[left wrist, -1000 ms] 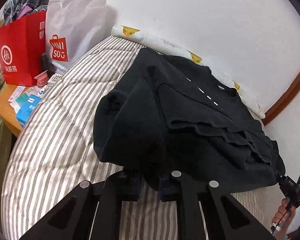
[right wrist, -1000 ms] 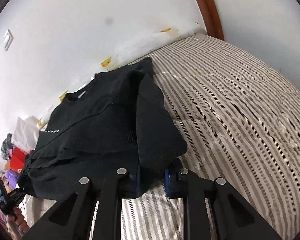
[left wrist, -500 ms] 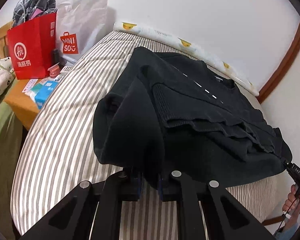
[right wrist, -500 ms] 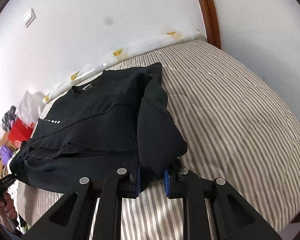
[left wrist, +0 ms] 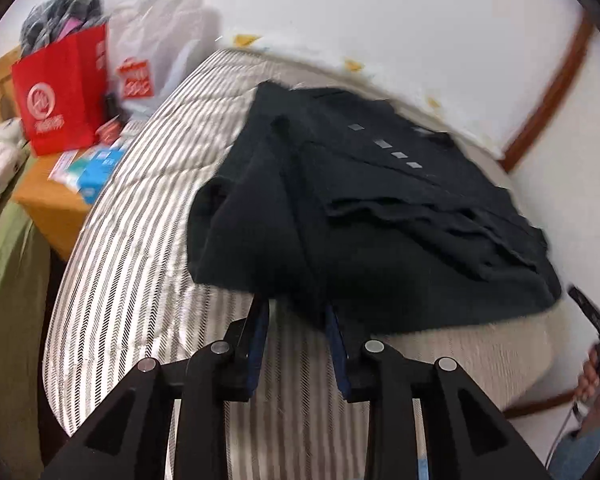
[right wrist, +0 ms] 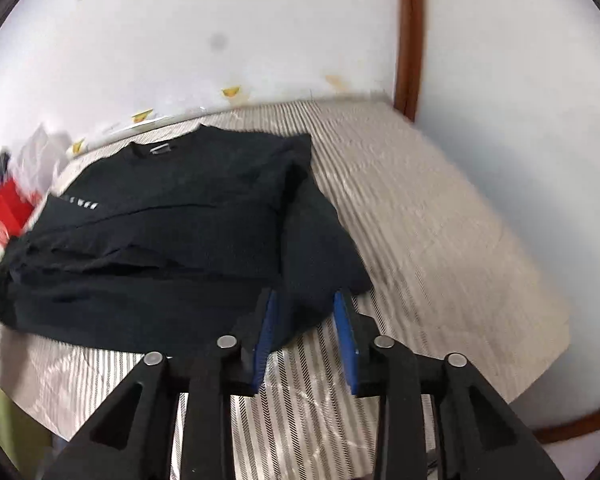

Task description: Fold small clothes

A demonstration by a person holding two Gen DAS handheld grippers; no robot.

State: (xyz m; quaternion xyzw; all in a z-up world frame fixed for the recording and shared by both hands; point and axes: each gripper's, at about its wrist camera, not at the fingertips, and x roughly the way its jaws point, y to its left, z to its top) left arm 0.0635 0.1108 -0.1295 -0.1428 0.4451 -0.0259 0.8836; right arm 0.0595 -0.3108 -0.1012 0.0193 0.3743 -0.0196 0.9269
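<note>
Red bag (left wrist: pixel 62 92) holds bundled clothes. Both grippers' fingers (left wrist: pixel 296 312) (right wrist: pixel 306 312), just opening, straddle black garment (left wrist: pixel 360 208) edge unclamped.

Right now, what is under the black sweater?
The black sweater lies on the striped quilt of the bed. Its folded-up hem makes a second layer on top. What the quilt covers, and any item beneath the sweater, cannot be seen.

Matt black knit-cloth sweater (left wrist: pixel 364 216) on a striped woven bedcover (left wrist: pixel 148 216); glossy red paper bag (left wrist: pixel 60 92).
</note>
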